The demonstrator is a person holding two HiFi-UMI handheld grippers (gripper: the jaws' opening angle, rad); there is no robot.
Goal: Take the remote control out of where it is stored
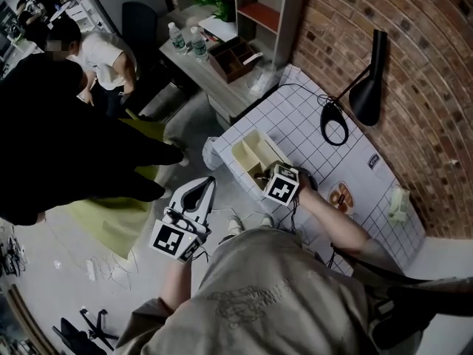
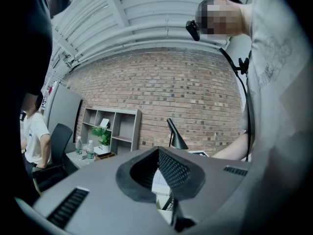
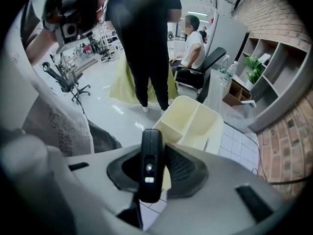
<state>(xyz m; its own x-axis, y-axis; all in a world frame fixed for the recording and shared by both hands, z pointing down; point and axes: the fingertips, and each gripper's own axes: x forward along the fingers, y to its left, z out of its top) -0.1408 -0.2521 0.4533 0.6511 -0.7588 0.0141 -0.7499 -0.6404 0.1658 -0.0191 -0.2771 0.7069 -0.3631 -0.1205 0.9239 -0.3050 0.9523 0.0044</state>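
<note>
The right gripper [image 3: 150,173] is pointing steeply down. Its fingers [image 3: 183,168] are clamping the remote [image 3: 150,153] at a middling gap, one pad pressing on each long side. The remote is dark and slim and is lying along the fingers with its button face toward the camera. Its far end is sticking out past the fingertips.

The box [image 3: 197,112] is cream, with two compartments showing. It is sitting just beyond the right fingertips at the corner of the table [image 1: 295,120], which is wearing a white gridded cover. The remote's far end is showing just beside the box's near corner. I cannot tell whether it is fully clear of the rim. In the head view the right gripper's marker cube is covering the box's near end, so that view is settling nothing.

The left gripper [image 2: 157,155] is pointing level, off the table edge and well apart from the right fingers, on their left. Its fingers are standing narrow with the tips meeting, and they are holding nothing. A strip of gridded cover is showing through the slot behind the tips.

- Beyond the left fingertips a black lamp [image 2: 177,138] is standing in front of a brick wall [image 2: 161,92].
- Left of them a shelf [image 2: 111,126] is carrying a plant, and two bottles [image 2: 84,148] are standing below it.
- Far beyond the right fingertips, past the box, a person in black [image 3: 142,43] is standing on the floor.
- Farther off, a person in white [image 3: 193,50] is sitting on a chair.
</note>
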